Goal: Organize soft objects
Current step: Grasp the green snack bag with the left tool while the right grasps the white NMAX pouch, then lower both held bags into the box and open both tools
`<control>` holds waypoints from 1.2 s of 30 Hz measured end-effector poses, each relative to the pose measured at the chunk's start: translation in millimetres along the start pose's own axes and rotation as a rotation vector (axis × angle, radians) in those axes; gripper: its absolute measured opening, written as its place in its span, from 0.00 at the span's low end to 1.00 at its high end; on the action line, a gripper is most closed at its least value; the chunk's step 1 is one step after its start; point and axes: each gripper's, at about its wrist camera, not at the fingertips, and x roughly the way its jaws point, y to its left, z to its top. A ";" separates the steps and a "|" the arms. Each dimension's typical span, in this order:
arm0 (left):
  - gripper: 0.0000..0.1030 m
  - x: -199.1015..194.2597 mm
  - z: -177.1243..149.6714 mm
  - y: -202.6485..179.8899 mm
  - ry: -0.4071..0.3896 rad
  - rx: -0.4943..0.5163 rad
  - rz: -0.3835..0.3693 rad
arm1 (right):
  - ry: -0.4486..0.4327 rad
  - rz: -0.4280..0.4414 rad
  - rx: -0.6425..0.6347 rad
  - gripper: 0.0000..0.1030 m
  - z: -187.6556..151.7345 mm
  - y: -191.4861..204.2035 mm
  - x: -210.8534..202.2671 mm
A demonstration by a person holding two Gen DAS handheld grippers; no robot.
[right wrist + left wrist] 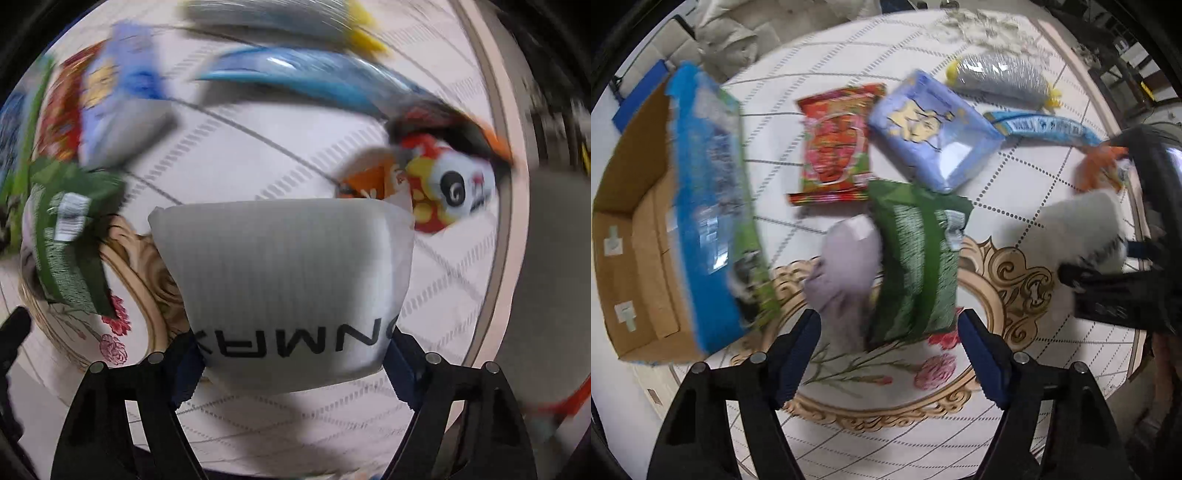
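Note:
My left gripper [889,354] is open and empty above a round white table [1015,177]. Just ahead of it lie a pale lilac soft pouch [846,258] and a green packet [919,266]. Beyond them are a red snack packet [834,144], a light blue packet [934,129], a grey and yellow soft toy [1001,79] and a long blue packet [1045,127]. My right gripper [295,363] is shut on a white soft pouch [284,280] with black lettering; the pouch also shows in the left wrist view [1082,229]. A panda plush [450,184] lies behind it.
An open cardboard box [635,236] stands at the left table edge, with a blue and green packet [713,206] leaning on its side. The table carries a gold ornament and flower print [1015,280]. A beige sofa [727,33] is behind the table.

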 end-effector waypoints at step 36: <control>0.28 -139.3 -42.2 176.4 -0.212 -0.355 -0.221 | -0.278 0.321 -0.123 0.67 -70.3 111.6 -232.4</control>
